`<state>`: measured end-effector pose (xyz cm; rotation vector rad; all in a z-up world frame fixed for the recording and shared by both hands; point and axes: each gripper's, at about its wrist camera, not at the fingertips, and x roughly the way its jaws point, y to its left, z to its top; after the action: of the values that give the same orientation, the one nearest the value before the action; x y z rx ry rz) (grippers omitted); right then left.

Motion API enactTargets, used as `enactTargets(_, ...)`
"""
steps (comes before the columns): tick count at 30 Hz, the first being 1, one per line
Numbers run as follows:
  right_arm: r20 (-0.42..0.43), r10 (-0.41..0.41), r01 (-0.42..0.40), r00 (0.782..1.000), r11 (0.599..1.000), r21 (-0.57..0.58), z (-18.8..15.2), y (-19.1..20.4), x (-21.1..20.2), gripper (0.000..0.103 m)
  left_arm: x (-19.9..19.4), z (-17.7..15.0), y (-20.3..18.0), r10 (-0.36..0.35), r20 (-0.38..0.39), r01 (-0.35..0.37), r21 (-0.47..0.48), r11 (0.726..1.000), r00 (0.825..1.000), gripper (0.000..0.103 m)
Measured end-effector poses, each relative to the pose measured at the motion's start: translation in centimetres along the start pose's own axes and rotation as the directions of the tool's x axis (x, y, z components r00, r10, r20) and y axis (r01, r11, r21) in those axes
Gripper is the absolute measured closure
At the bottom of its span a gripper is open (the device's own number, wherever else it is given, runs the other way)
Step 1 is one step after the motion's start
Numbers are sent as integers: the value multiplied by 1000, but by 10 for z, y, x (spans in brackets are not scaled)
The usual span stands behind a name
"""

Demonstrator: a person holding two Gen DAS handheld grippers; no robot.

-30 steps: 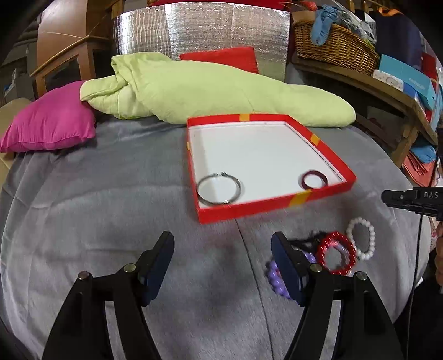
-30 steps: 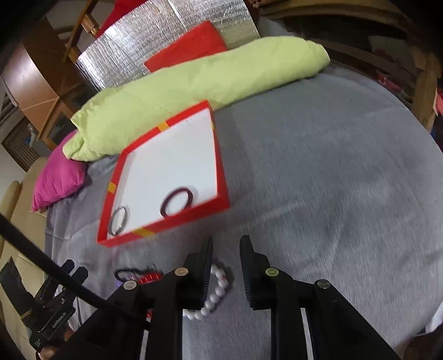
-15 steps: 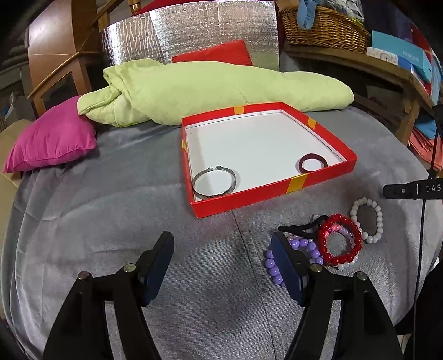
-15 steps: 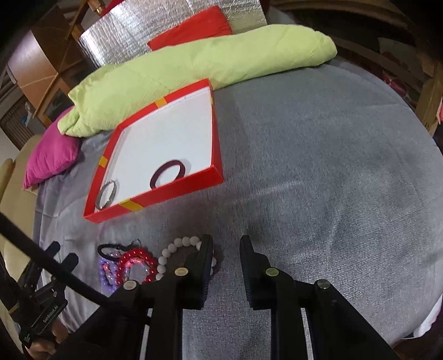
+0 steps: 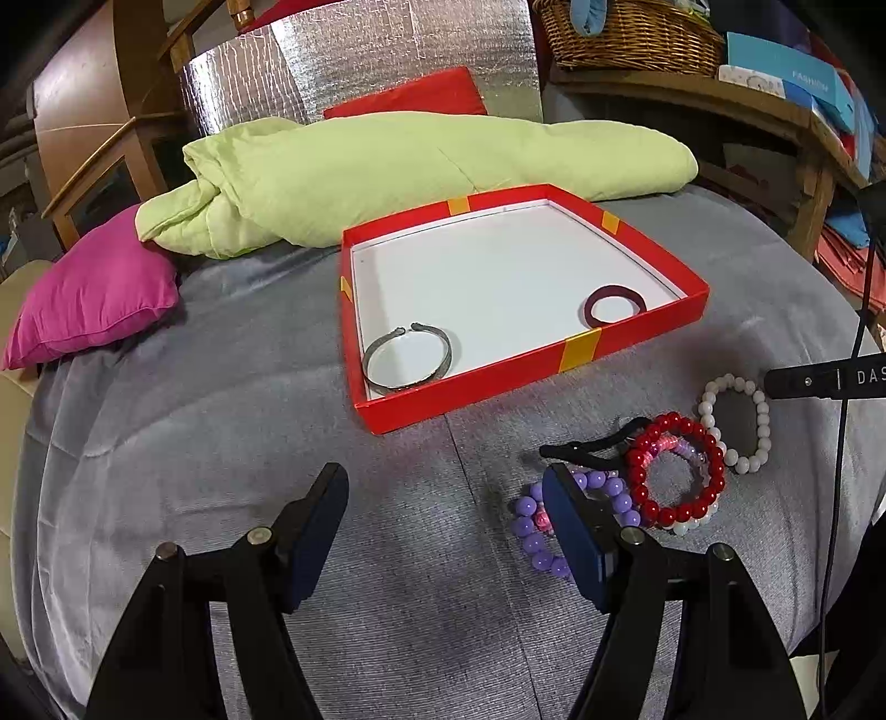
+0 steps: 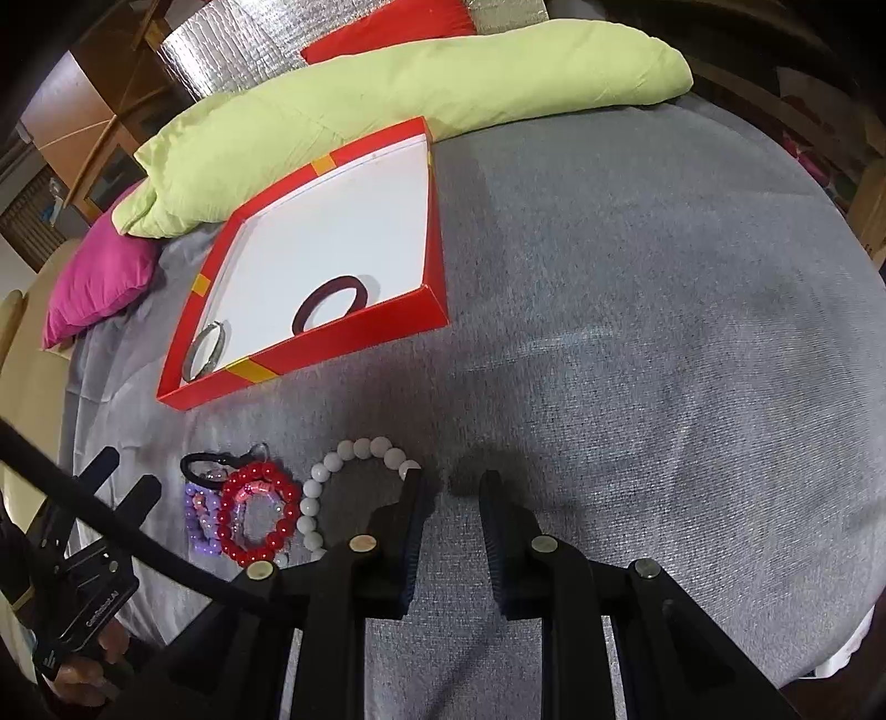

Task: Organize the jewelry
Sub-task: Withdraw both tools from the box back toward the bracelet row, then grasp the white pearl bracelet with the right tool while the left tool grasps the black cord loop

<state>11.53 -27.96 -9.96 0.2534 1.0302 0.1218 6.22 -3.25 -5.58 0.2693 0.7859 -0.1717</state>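
Observation:
A red box point(image 5: 531, 360) point(image 6: 354, 343) with a white floor lies on the grey bed. It holds a silver bangle point(image 5: 408, 357) point(image 6: 206, 348) and a dark red bangle point(image 5: 614, 302) point(image 6: 331, 302). Before it lie a purple bead bracelet point(image 5: 534, 523) point(image 6: 200, 518), a red bead bracelet point(image 5: 676, 471) point(image 6: 257, 512), a white bead bracelet point(image 5: 733, 421) point(image 6: 354, 476) and a black band point(image 5: 587, 448) point(image 6: 205, 459). My left gripper point(image 5: 446, 493) is open and empty, its right finger over the purple beads. My right gripper point(image 6: 451, 487) is open narrowly and empty, beside the white beads.
A folded green quilt point(image 5: 421, 171) point(image 6: 398, 105) lies behind the box, a pink pillow point(image 5: 94, 299) point(image 6: 99, 277) at the left. A wicker basket point(image 5: 626, 33) and boxes stand on a wooden shelf at the right. The bed's edge curves away at the right.
Both grippers have pulled back from the box and tilted down, so the bracelets show more fully. No item has moved. Both jaw gaps are unchanged.

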Motion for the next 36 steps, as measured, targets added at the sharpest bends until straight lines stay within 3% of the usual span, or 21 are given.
enactTargets(16,-11,-4,4,1000,999,-34,-2,8,6,76,4,1,-4,-8,-21,8,15,1000,1000,30)
enactTargets(21,0,-18,18,1000,997,-74,-4,12,6,76,7,3,2,-86,-35,85,-26,996,996,30)
enactTargets(24,-6,-9,9,1000,994,-110,-7,17,7,76,7,4,12,-175,-36,171,-94,981,984,30)
enactTargets(30,7,-42,42,999,981,-190,-12,27,10,76,11,3,23,-273,-28,263,-191,946,962,30)
enactTargets(34,26,-61,65,998,976,-208,-13,30,11,77,16,5,18,-380,-24,366,-227,903,925,30)
enactTargets(36,38,-77,83,996,973,-215,-13,30,12,82,19,6,15,-405,-28,389,-232,892,914,41)
